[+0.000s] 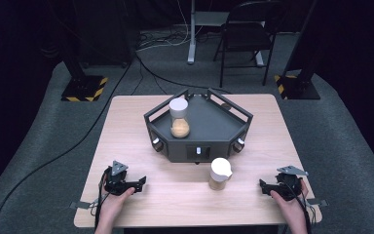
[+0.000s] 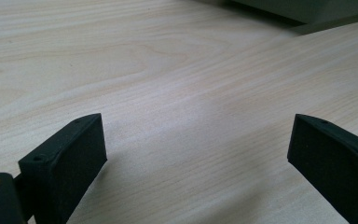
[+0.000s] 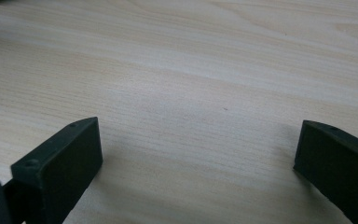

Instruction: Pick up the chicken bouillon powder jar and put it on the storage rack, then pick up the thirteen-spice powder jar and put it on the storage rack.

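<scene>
The small white-lidded jar of tan powder (image 1: pixel 220 174) stands upright, long axis vertical, near the counter's (image 1: pixel 126 131) near edge, between the left gripper (image 1: pixel 139 184) and right gripper (image 1: pixel 264 185), whose jaws are both spread wide and empty.

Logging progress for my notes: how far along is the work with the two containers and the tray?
Looks done: one container stands inside the dark tray. In hand: nothing; the left hand-held gripper and right hand-held gripper rest open on the table, apart from both containers. Probably left: the spouted container stands on the table in front of the tray.
</scene>
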Tool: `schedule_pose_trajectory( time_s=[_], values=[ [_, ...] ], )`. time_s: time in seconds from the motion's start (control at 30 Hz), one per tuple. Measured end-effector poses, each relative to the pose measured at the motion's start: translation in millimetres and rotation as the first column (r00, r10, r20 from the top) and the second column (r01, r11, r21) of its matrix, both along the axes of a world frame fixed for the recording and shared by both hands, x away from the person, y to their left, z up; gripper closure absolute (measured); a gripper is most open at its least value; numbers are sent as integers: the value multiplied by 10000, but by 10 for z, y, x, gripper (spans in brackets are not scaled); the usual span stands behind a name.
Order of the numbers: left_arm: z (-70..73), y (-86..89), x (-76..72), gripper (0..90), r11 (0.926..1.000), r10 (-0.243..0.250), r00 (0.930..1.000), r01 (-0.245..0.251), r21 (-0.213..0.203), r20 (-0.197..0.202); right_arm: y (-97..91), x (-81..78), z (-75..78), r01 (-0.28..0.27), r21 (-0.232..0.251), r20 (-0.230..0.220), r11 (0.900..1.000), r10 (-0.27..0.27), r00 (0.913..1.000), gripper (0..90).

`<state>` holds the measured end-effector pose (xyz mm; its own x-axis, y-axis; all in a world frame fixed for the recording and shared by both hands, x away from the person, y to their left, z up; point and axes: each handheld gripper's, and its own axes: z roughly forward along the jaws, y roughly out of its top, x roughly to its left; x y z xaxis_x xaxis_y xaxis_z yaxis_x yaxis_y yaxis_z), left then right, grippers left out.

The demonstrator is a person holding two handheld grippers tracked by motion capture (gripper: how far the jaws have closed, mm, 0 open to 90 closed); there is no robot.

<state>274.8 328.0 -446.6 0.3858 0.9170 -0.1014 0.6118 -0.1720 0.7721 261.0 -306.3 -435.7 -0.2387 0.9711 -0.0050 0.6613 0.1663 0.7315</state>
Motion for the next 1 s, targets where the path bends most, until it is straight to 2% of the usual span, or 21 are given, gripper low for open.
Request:
schedule_pose_trajectory(
  time_s=[0.07, 0.17, 0.2, 0.27, 0.3, 1.0],
  values=[
    [24, -18, 42, 31, 10000, 75, 9994, -73, 56, -330, 0, 0, 0, 0, 1, 1, 10000, 0, 10000, 0],
    [31, -53, 36, 24, 9995, 221, 9992, -214, 210, -335, 0, 0, 0, -1, 0, 1, 10000, 1, 10000, 0],
    [39, -72, 41, 23, 9992, 160, 9993, -147, 384, -339, 0, 0, 0, 0, 1, 0, 10000, 0, 10000, 0],
    [65, -154, 47, 20, 9933, -37, 9995, 73, 1150, -317, 0, 0, 0, 1, 1, 0, 10000, -1, 10000, 0],
    [67, -174, 45, 9, 9924, 10, 9995, 28, 1229, -313, 0, 0, 0, 0, -1, 0, 10000, 0, 10000, 0],
    [66, -177, 46, 0, 9932, 84, 9993, -41, 1164, -361, -4, 1, 0, -23, -1, 1, 10000, 23, 10000, 0]
  ],
)
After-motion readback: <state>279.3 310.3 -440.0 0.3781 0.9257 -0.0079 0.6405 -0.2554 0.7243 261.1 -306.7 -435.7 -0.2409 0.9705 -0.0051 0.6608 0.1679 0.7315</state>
